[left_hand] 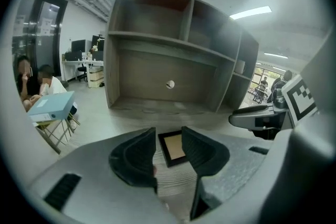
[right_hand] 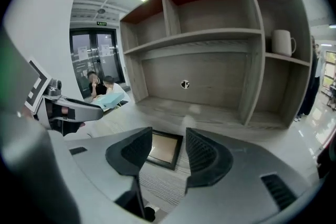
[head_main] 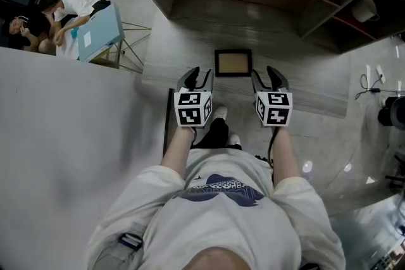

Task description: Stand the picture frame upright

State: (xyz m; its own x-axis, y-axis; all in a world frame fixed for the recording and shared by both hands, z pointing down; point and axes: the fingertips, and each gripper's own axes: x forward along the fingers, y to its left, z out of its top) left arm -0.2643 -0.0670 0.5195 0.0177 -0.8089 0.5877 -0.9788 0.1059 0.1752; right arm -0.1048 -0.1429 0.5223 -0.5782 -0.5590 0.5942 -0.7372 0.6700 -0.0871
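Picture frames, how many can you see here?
1. The picture frame lies flat on the desk, just ahead of the left tool and right tool; the shelf unit shows no other.

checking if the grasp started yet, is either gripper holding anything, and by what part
Nothing is held: left tongs and right tongs are open, short of the picture frame lying flat.

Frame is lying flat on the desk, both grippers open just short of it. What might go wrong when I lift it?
1. The picture frame lies flush on the desk. The open left gripper or right gripper may therefore push it toward the shelf unit instead of catching an edge.
2. No stand is visible, so once upright it may tip over.
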